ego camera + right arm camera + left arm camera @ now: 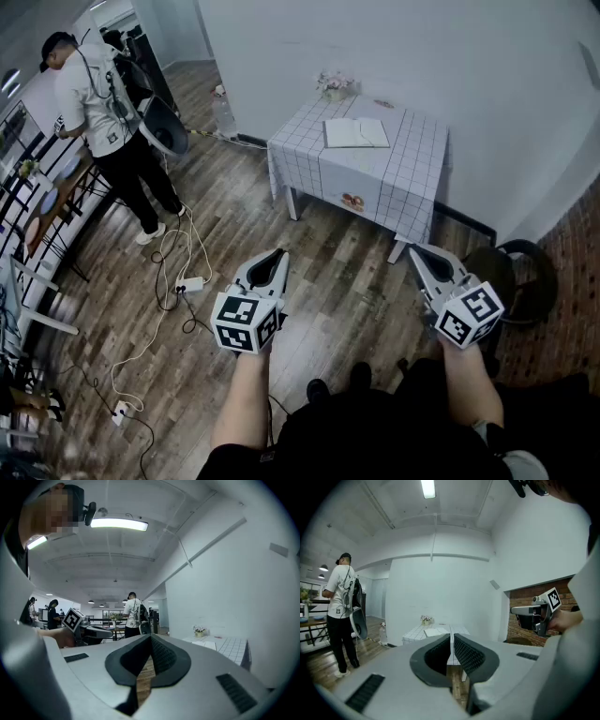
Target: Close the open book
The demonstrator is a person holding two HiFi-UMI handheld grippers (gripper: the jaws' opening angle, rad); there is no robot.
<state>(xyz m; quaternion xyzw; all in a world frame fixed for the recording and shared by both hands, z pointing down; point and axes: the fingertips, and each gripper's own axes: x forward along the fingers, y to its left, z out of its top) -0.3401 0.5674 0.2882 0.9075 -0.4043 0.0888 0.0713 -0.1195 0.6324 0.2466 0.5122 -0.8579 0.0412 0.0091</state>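
Book (356,133) lies open and flat on the table (417,164), toward the table's far edge by the white wall (394,47). A checked cloth covers the table. Flowers (335,85) stand at the table's far left corner, just beside the book but apart from it.

The left gripper (273,254) and the right gripper (416,250) are held over the wooden floor (337,272), side by side and both well short of the table. Neither touches the book.

In the left gripper view the two jaws are clenched tip to tip with nothing between them. The book (435,632) and table (411,634) show small and far off just above the tips. In the right gripper view the jaws are likewise pressed together and empty. There the table (232,645) sits off to the right with the flowers (199,631) on it.

At the left of the head view a person (98,108) in a white shirt stands facing away, well apart from the table. White cables (164,281) trail across the floor near that person's feet.
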